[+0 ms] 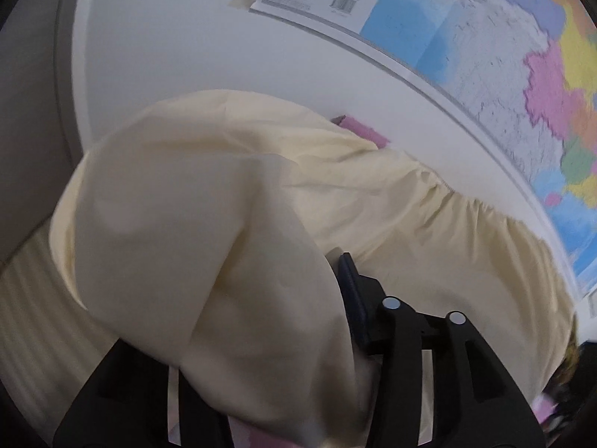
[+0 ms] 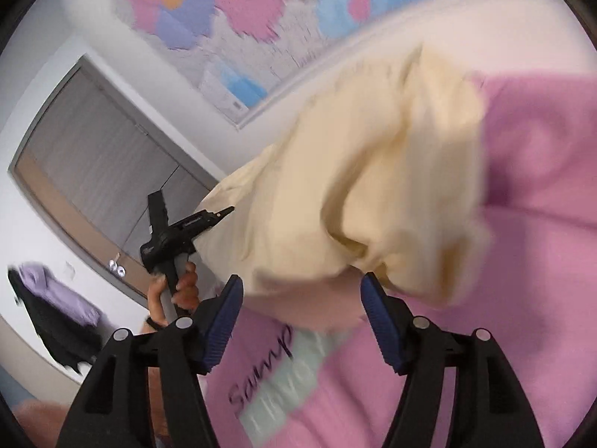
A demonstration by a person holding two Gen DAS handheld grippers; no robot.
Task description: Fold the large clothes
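Observation:
A large cream garment (image 1: 335, 194) lies bunched in front of a white wall. In the left wrist view a thick fold of it drapes over my left gripper (image 1: 253, 291). That fold hides the left finger, and only the right blue pad (image 1: 350, 291) shows beside the cloth. The right wrist view shows the same cream garment (image 2: 354, 186) hanging over a pink garment (image 2: 522, 261) with dark lettering. My right gripper (image 2: 301, 278) stands open, and the cream hem sits just above its two blue pads (image 2: 224, 321) without being pinched. A hand holds the left gripper (image 2: 186, 224) at the cloth's left edge.
A colourful wall map (image 1: 485, 56) hangs close behind the cloth. A grey door (image 2: 93, 156) stands at the left, with dark and lilac clothes (image 2: 56, 310) hanging beside it. A pale striped surface (image 1: 30, 298) lies at the lower left.

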